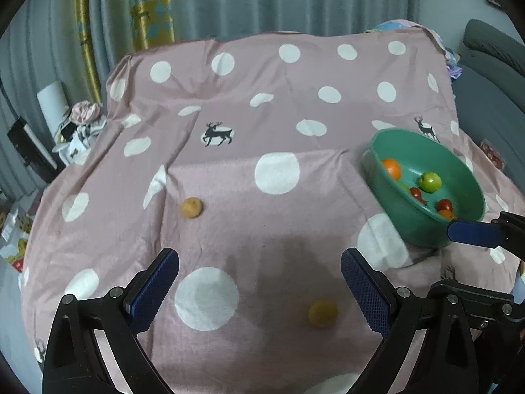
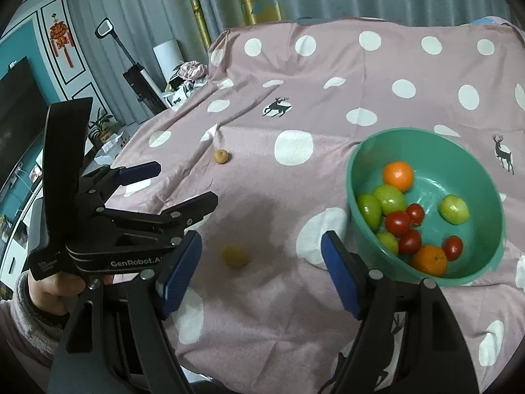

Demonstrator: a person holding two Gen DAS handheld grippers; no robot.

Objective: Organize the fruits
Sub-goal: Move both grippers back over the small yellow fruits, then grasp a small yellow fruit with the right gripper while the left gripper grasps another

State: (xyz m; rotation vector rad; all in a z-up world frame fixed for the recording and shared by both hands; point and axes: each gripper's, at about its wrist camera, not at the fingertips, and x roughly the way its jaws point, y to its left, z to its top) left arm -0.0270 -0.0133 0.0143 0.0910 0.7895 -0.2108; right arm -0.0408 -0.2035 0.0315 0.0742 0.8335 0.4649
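Observation:
A green bowl (image 2: 485, 177) stands on the pink dotted cloth (image 2: 328, 105) and holds several oranges, green fruits and red tomatoes. It also shows in the left wrist view (image 1: 410, 226) at the right. Two small yellow-brown fruits lie on the cloth: a near one (image 1: 323, 314) (image 2: 234, 256) and a far one (image 1: 191, 207) (image 2: 221, 156). My left gripper (image 1: 259, 282) is open and empty above the near fruit. My right gripper (image 2: 261, 272) is open and empty, just left of the bowl. The left gripper also shows in the right wrist view (image 2: 170, 184).
Grey curtains hang behind the table. A pile of cloth and a white cylinder (image 1: 52, 105) stand at the far left edge. A grey chair (image 1: 492, 65) is at the right. A television (image 2: 13, 115) and a vacuum stand left.

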